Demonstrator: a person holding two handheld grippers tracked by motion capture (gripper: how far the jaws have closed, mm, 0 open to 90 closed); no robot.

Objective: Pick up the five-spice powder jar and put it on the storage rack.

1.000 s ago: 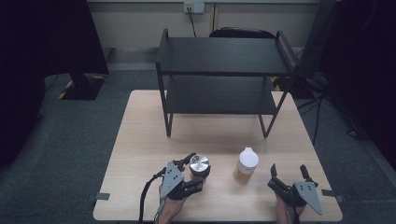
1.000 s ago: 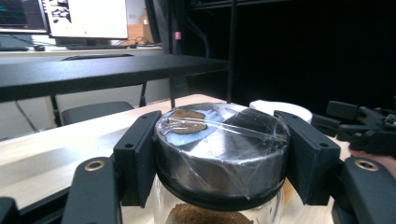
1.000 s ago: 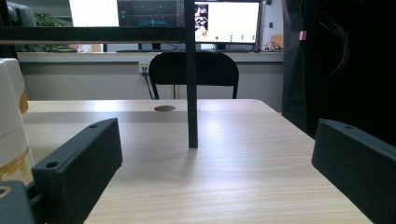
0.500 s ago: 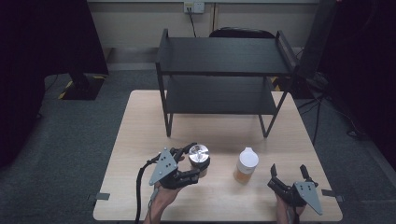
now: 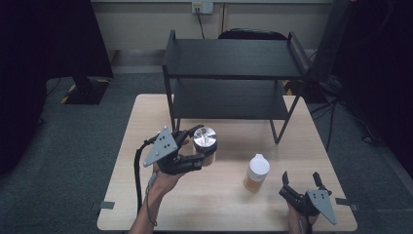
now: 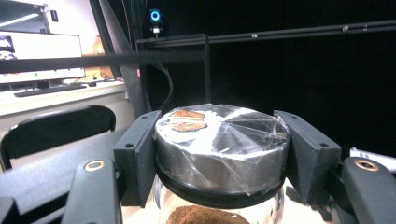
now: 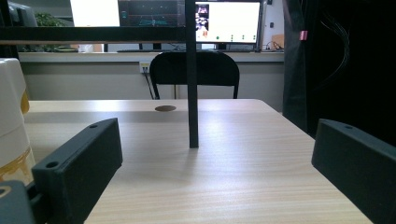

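A glass jar with a shiny metal lid (image 5: 205, 138) and brown powder inside is held up off the table, my left gripper (image 5: 197, 146) shut on it. In the left gripper view both black jaws press the sides of the jar lid (image 6: 219, 144). A small bottle with a white cap and amber contents (image 5: 256, 172) stands on the wooden table (image 5: 146, 122), right of centre. My right gripper (image 5: 301, 180) rests near the table's front right corner, open, nothing between its jaws. The bottle (image 7: 11, 126) stands to the left of it in the right gripper view.
A black two-tier metal shelf (image 5: 234, 58) stands at the back of the table, both tiers bare. One shelf leg (image 7: 191, 93) rises ahead of the right gripper. A black chair (image 7: 194, 70) sits behind the table. Dark curtains flank the scene.
My left gripper has lifted the jar off the table and carried it forward toward the shelf. The right gripper and the bottle have stayed in place.
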